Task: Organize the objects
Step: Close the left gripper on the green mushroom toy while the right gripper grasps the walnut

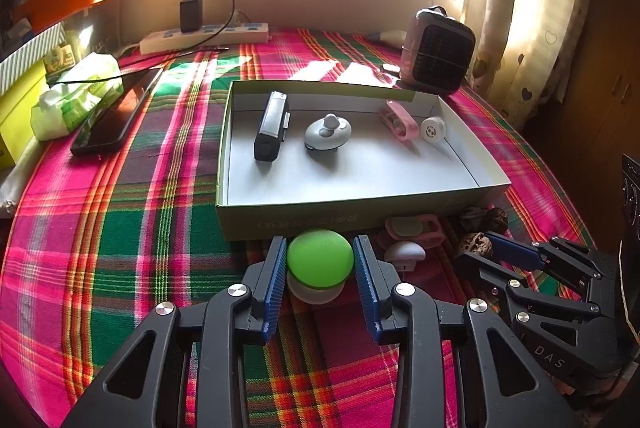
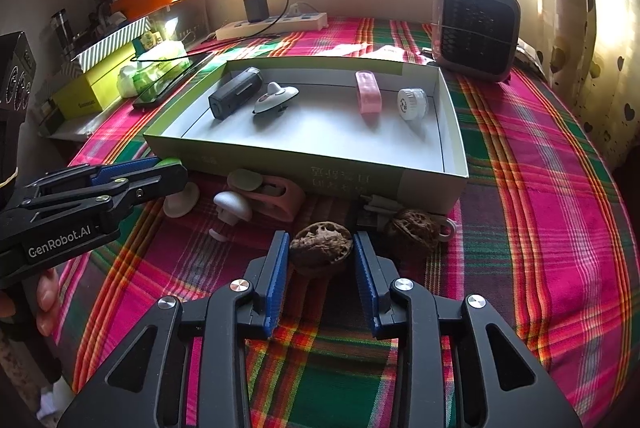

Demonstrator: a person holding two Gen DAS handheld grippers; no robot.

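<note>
We see the left gripper (image 1: 320,260) clamped on the green ball (image 1: 320,257) and the right gripper (image 2: 320,252) clamped on a walnut (image 2: 320,247), both just before the box (image 1: 460,116), judged ready for lifting over its near wall.
</note>
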